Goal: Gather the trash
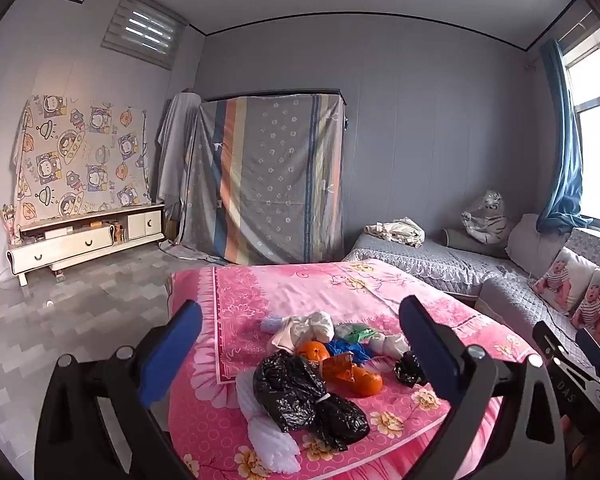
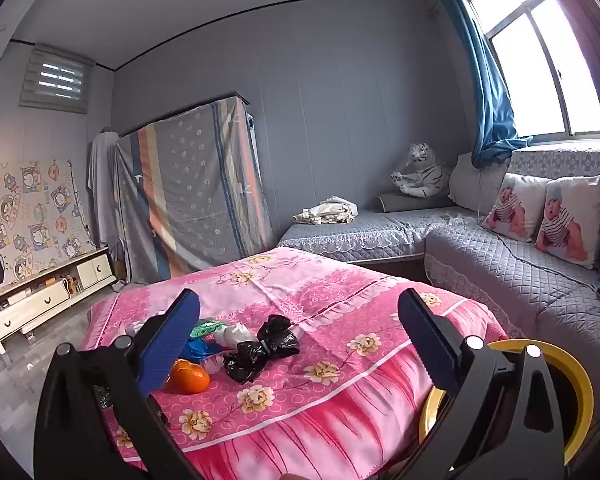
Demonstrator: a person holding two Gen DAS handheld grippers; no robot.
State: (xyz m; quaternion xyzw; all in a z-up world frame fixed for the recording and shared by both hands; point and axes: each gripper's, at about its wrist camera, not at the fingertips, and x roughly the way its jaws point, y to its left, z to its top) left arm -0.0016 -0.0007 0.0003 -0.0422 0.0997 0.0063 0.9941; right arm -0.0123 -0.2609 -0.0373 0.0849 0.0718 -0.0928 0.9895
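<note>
A heap of trash lies on the pink flowered cloth (image 1: 340,284). In it are a big black plastic bag (image 1: 300,396), a white foam net (image 1: 268,436), an orange (image 1: 313,351), an orange wrapper (image 1: 352,376), a blue bag (image 1: 346,350), a green wrapper (image 1: 356,334), white crumpled paper (image 1: 308,328) and a small black bag (image 1: 410,370). My left gripper (image 1: 300,310) hangs open above the heap, holding nothing. My right gripper (image 2: 300,300) is open and empty too, right of the heap, with the small black bag (image 2: 264,348) and an orange (image 2: 190,376) ahead on its left.
A yellow-rimmed bin (image 2: 572,376) stands low at the right, beside the pink cloth's edge. A grey quilted corner sofa (image 2: 500,264) with printed cushions (image 2: 540,212) runs behind and to the right. A white TV cabinet (image 1: 80,240) and a cloth-covered wardrobe (image 1: 268,180) line the far walls.
</note>
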